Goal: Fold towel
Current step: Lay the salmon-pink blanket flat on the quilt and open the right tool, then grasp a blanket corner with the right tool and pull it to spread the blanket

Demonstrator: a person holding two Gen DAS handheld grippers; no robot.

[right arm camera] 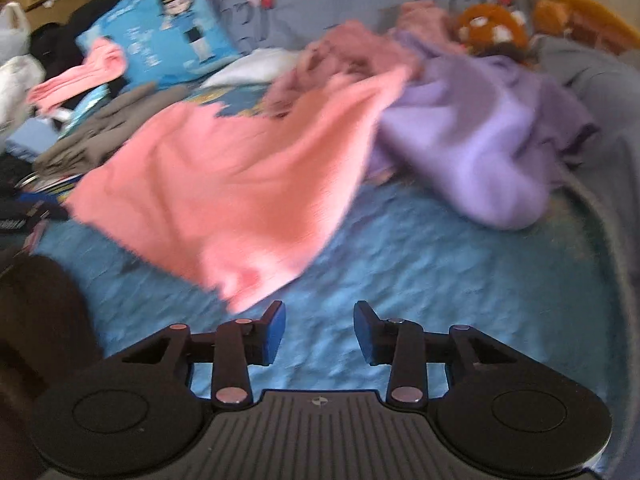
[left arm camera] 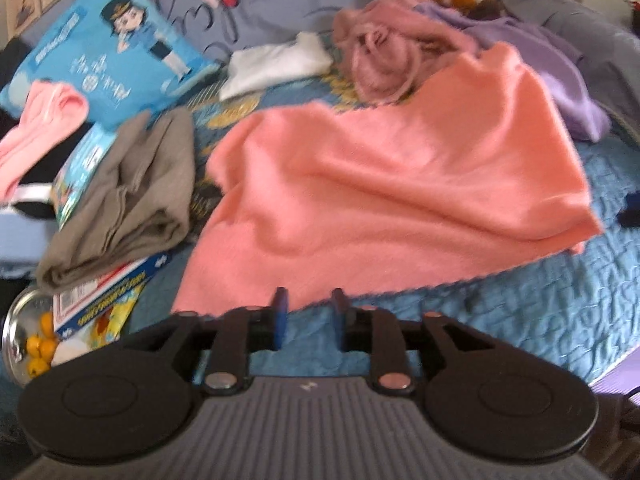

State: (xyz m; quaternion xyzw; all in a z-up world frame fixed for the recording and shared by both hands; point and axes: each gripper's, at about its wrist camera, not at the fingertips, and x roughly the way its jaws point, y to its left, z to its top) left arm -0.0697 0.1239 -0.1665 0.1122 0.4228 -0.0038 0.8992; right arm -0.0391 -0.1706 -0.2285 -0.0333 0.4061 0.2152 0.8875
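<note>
Towel spread out, folding not yet begun as far as I can judge.

My left hand-held gripper (left arm camera: pixel 308 312) has its fingers apart and empty, with the near edge of the pink towel (left arm camera: pixel 392 192) just ahead of its tips. My right hand-held gripper (right arm camera: pixel 320 328) is also apart and empty, the towel's nearest corner just ahead and to its left. The towel lies rumpled and single-layered on the blue bed (left arm camera: pixel 520 312); I see no clean fold, so every fold looks left to do.
</note>
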